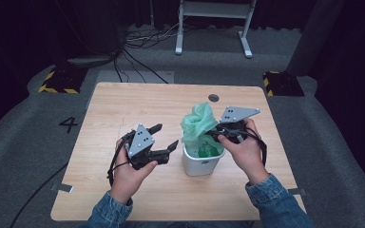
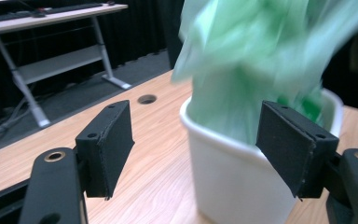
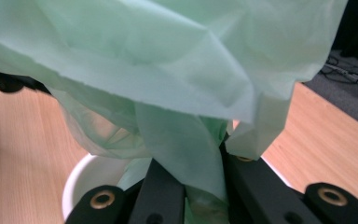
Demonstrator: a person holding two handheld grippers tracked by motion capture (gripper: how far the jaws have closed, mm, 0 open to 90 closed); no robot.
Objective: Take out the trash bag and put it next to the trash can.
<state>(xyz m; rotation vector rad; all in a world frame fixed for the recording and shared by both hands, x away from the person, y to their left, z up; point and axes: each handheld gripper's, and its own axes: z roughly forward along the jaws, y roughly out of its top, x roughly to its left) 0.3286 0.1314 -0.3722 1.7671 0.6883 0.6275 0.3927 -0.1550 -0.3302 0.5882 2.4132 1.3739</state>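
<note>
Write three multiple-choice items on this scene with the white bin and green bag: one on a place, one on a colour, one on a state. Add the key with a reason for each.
1. Where does the white bin stand?
A. on the floor beside the table
B. on the wooden table, between the two hands
C. on the far metal frame

2. What colour is the bag that rises out of the bin?
A. light green
B. black
C. red

3. How do the jaws of the right gripper stand?
A. wide open, away from the bag
B. open around the bin's rim
C. shut on the bag

Key: 1 B, the high view shows the bin on the tabletop with the left gripper to one side and the right gripper to the other. 2 A, the film is pale green in every view. 3 C, the right gripper view shows the film pinched between the closed jaws.
</note>
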